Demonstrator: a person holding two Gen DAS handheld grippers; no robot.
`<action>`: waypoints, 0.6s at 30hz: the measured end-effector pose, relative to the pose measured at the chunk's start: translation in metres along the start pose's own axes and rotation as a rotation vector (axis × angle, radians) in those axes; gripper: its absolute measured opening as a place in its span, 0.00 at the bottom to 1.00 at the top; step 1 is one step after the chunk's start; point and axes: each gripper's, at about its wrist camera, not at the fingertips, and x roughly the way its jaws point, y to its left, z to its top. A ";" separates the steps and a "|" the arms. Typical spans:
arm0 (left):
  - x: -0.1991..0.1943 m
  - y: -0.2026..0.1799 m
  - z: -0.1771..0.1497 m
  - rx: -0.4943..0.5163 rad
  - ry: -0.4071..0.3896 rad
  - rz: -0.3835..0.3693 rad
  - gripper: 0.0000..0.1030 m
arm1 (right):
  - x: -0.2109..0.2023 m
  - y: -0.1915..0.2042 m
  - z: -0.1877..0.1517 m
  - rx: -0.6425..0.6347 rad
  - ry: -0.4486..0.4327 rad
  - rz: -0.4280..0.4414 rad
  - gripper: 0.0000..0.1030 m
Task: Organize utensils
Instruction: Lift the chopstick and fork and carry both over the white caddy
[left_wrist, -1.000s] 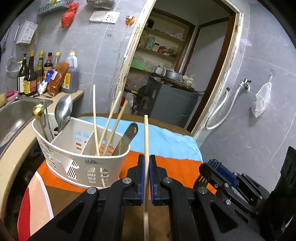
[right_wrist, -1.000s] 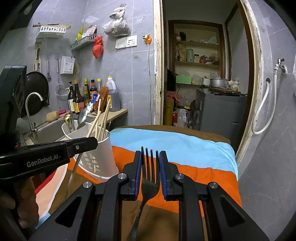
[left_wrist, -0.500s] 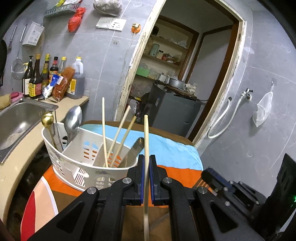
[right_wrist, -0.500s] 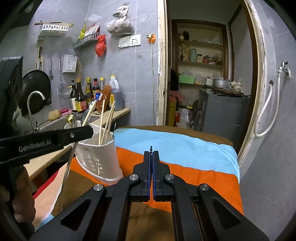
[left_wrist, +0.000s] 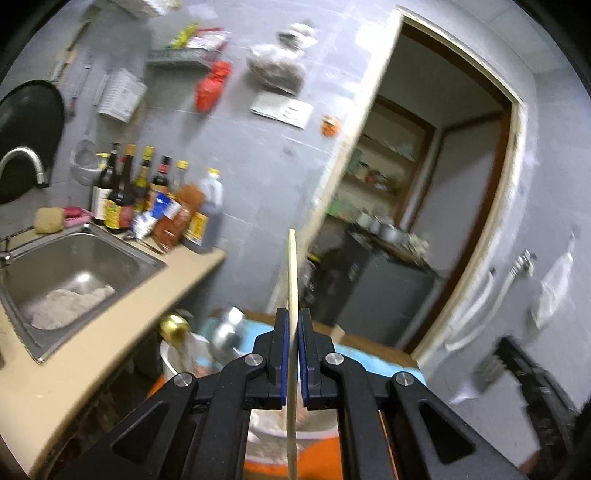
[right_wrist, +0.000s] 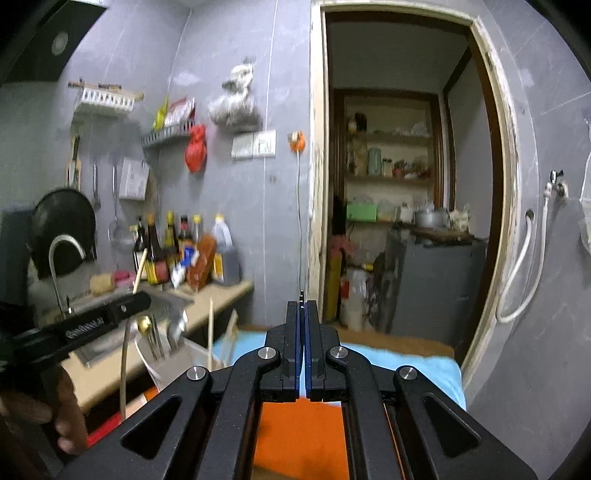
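With the fork clamped edge-on in our right gripper (right_wrist: 303, 325) and a chopstick (left_wrist: 293, 280) pinched in the left gripper (left_wrist: 292, 354), we had lifted both above the white caddy (right_wrist: 192, 354), ready to drop them in.

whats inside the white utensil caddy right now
In the white utensil caddy: a gold-headed spoon, a steel spoon and chopsticks. Its lower compartments are hidden behind the left hand-held gripper.
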 end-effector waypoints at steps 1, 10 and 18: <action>0.003 0.008 0.004 -0.019 -0.007 0.009 0.05 | -0.001 0.003 0.005 -0.003 -0.014 -0.001 0.02; 0.041 0.054 0.031 -0.102 -0.062 0.067 0.05 | 0.017 0.038 0.038 -0.099 -0.065 -0.002 0.02; 0.063 0.061 0.043 -0.088 -0.119 0.103 0.05 | 0.046 0.042 0.023 -0.095 -0.010 0.011 0.02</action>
